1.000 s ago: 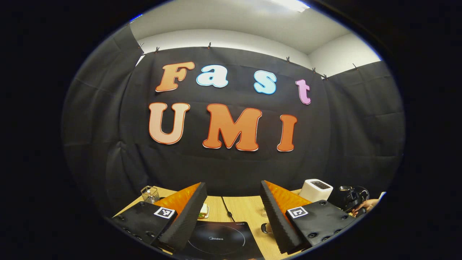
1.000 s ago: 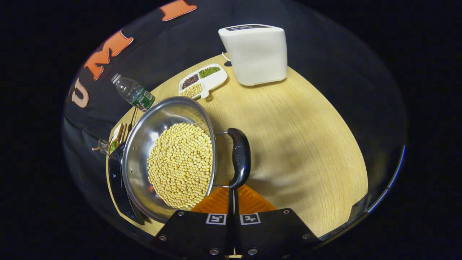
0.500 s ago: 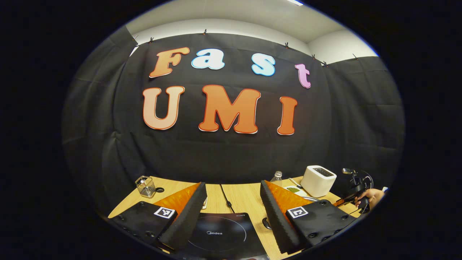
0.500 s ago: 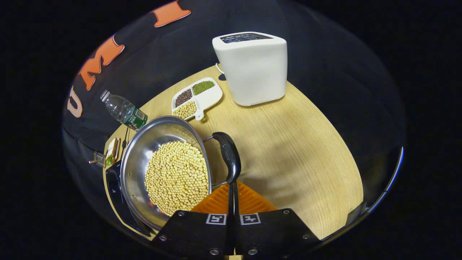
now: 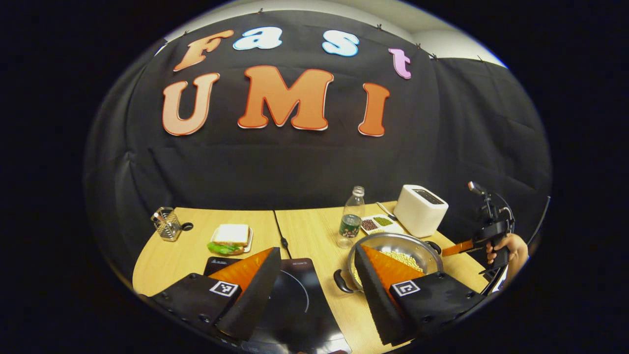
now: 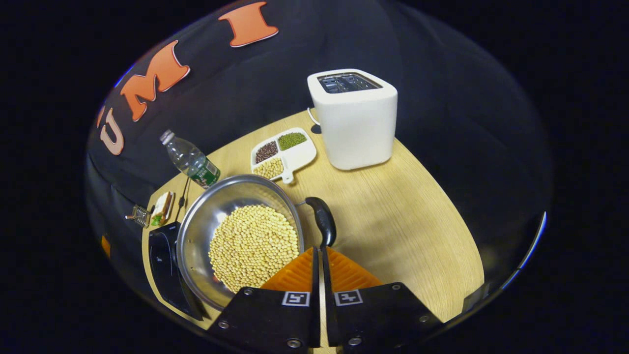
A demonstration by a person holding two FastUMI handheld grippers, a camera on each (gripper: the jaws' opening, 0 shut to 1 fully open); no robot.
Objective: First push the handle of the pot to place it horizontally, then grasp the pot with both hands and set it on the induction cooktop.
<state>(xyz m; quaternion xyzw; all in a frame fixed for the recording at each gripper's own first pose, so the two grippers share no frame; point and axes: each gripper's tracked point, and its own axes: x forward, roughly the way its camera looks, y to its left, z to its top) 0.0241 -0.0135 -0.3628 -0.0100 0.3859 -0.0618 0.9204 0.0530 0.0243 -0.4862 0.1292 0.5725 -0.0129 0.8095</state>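
A steel pot [image 6: 216,204] full of pale beans stands on the wooden table just right of the black induction cooktop [image 6: 163,260]. Its black right handle [image 6: 322,223] lies straight ahead of my right gripper [image 6: 319,251], which is shut with its tips at the handle's near end. In the left gripper view the pot [image 5: 393,241] sits half behind one finger, and its left handle [image 5: 340,282] points at the cooktop [image 5: 295,305]. My left gripper [image 5: 317,250] hangs open above the cooktop. The right gripper [image 5: 444,252], held by a hand [image 5: 508,248], sits by the pot's far side.
A white toaster [image 6: 356,118], a divided dish [image 6: 285,152] of beans and a water bottle [image 6: 191,160] stand behind the pot. A sandwich plate [image 5: 230,237] and a wire basket [image 5: 167,223] sit at the table's back left. A cable [image 5: 281,236] runs to the cooktop.
The left gripper has tipped down, so the table, pot and cooktop have come into its view. The right gripper has drawn back from the pot; the handle looks smaller and farther.
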